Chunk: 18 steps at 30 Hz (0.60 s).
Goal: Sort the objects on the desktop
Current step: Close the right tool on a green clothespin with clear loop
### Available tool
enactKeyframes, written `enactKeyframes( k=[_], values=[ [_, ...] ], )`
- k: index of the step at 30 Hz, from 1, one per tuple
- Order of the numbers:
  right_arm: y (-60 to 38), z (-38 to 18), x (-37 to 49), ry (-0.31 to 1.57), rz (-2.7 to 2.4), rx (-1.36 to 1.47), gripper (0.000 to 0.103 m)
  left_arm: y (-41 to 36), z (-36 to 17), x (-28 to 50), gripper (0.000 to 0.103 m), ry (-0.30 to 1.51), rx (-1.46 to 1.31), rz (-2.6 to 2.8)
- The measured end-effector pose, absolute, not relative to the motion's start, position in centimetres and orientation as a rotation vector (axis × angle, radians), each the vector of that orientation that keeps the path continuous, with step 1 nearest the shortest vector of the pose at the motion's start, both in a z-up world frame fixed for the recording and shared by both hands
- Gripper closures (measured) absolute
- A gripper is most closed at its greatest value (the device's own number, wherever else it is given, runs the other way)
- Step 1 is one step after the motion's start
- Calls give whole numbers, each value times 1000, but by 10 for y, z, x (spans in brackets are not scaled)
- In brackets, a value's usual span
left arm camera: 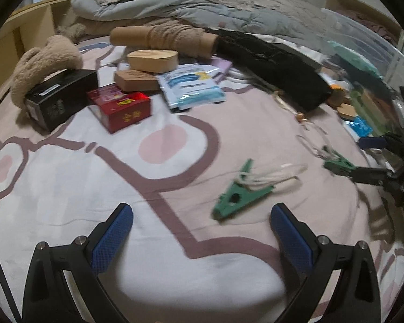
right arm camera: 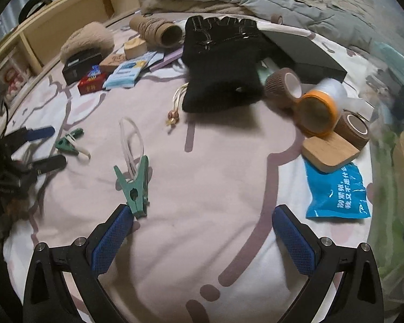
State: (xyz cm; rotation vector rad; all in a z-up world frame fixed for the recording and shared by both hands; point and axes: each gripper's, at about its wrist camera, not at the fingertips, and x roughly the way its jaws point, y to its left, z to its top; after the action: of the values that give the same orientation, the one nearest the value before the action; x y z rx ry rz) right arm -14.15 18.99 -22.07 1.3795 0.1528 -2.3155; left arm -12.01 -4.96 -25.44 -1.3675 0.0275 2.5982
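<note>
Both grippers hover spread and empty, left gripper (left arm camera: 202, 231) and right gripper (right arm camera: 202, 231), each near a green clip (left arm camera: 239, 192) on the bed (left arm camera: 67, 188), likely lining up pickups.

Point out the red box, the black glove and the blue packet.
red box (left arm camera: 121, 107): left wrist view, on its top face.
black glove (right arm camera: 220, 62): right wrist view, on the palm area.
blue packet (right arm camera: 339, 191): right wrist view, on its printed middle.

Green plastic clothespin (right arm camera: 134, 185): matt, smooth. Black knit glove (right arm camera: 220, 62): fuzzy cloth. Rounded pale wooden block (right arm camera: 330, 150): smooth, matt. Blue foil sachet (right arm camera: 339, 191): glossy, crinkled. Pink-and-white printed bedsheet (right arm camera: 202, 242): soft matt cloth.
</note>
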Motion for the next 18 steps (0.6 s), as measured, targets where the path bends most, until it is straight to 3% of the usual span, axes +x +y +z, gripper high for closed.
enactKeyframes(
  k=[10, 11, 13, 15, 18],
  values=[
    [159, -206, -133, 138, -2202, 1224, 2, -46, -249, -114, 0, -151, -1285, 2456],
    [156, -207, -134, 123, -2193, 1217, 8, -47, -249, -113, 0, -156, -1285, 2457],
    [153, -210, -138, 118, -2192, 1228, 40, -48, -248, -115, 0, -160, -1287, 2462],
    [149, -216, -142, 145, -2201, 1245, 51, -49, -248, -117, 0, -145, -1293, 2470],
    [148, -219, -142, 158, -2197, 1230, 52, -49, -246, -121, 0, -102, -1287, 2477]
  ],
)
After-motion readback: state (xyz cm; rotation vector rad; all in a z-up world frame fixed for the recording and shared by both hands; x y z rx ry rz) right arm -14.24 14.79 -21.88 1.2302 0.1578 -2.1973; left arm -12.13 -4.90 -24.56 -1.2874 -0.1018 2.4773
